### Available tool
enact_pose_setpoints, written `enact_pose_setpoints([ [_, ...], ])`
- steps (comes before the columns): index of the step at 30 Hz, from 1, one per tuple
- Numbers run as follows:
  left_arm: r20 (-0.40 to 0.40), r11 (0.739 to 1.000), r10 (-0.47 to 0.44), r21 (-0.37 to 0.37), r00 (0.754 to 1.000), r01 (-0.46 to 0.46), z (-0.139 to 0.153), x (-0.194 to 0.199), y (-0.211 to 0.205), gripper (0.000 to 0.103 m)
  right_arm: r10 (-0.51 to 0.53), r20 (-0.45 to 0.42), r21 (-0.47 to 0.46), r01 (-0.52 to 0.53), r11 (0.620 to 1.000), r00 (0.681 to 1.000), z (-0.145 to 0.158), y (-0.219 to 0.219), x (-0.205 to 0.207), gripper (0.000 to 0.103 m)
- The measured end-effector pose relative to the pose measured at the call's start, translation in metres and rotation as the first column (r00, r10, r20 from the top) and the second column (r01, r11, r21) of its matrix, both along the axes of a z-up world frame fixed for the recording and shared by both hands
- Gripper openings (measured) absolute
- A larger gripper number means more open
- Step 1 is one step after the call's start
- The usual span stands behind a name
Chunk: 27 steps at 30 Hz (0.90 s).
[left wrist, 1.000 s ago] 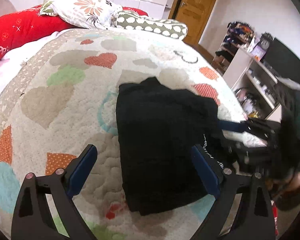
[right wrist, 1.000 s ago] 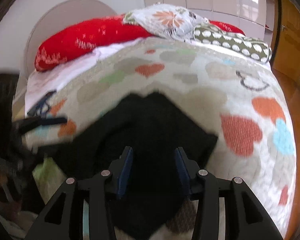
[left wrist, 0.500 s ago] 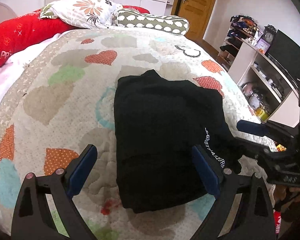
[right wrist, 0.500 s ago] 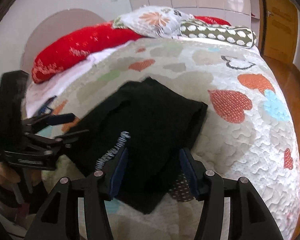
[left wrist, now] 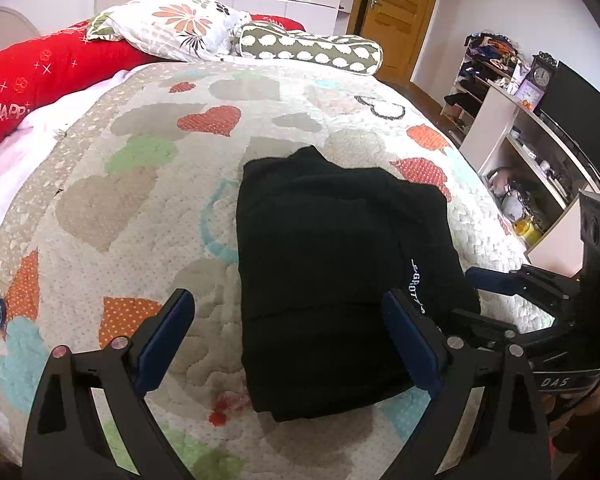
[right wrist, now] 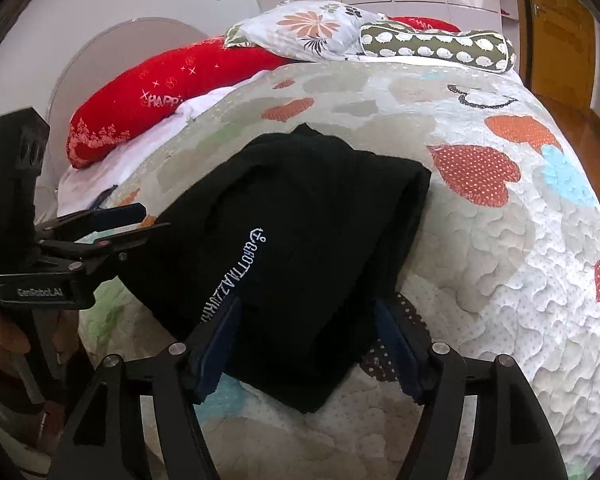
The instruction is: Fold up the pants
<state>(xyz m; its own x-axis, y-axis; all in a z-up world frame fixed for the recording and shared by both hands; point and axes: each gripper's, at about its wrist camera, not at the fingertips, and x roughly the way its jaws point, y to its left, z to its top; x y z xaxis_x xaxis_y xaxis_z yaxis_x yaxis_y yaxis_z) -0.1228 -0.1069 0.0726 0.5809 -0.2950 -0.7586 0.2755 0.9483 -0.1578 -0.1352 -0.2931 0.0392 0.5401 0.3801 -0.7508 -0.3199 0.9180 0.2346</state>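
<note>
Since the pants (left wrist: 340, 280) already lie folded in a compact stack mid-bed on the quilt (left wrist: 120, 208), both tools look done: right tool (right wrist: 306, 344) opening, nothing pinched; left tool (left wrist: 286, 336) spread wide, empty.

Bedroom of a private home. A bed is covered by a quilted bedspread (left wrist: 148, 216) with heart motifs; at its head lie a red bolster (left wrist: 40, 76), a floral pillow (left wrist: 172, 24) and a spotted cushion (left wrist: 312, 46). A wooden door (left wrist: 400, 12), an open shelving unit (left wrist: 512, 148), a clock (left wrist: 542, 74) and a dark screen (left wrist: 580, 120) stand beyond.
</note>
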Motion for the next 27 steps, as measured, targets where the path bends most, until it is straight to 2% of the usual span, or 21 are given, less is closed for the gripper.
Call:
enact_pose_setpoints([
  [2,0.000,1.000,0.006,-0.005,1.000,-0.006,0.002,0.001,0.002,0.095,-0.005,0.013,0.000,0.005,1.000,1.000,0.007,-0.001,0.000,0.071],
  [8,0.000,1.000,0.018,-0.007,1.000,-0.018,0.003,0.003,0.006,0.095,-0.046,0.045,0.091,0.042,0.995,0.998,0.026,-0.013,0.002,0.076],
  [14,-0.005,1.000,0.019,-0.010,1.000,-0.019,0.001,0.005,0.006,0.095,-0.080,-0.013,0.120,0.081,0.989,0.997,0.015,-0.016,0.009,0.078],
  [19,-0.015,1.000,0.016,-0.019,1.000,-0.016,-0.001,0.009,0.007,0.095,-0.093,-0.023,0.132,0.095,0.987,0.995,0.012,-0.018,0.011,0.082],
  [23,-0.028,0.999,0.013,-0.044,1.000,-0.014,-0.002,0.013,0.009,0.095,-0.104,-0.042,0.136,0.109,0.985,0.994,0.007,-0.021,0.017,0.082],
  [27,-0.070,0.993,0.000,-0.116,0.998,-0.008,-0.005,0.022,0.016,0.095,-0.116,-0.056,0.146,0.123,0.982,0.992,0.001,-0.028,0.024,0.083],
])
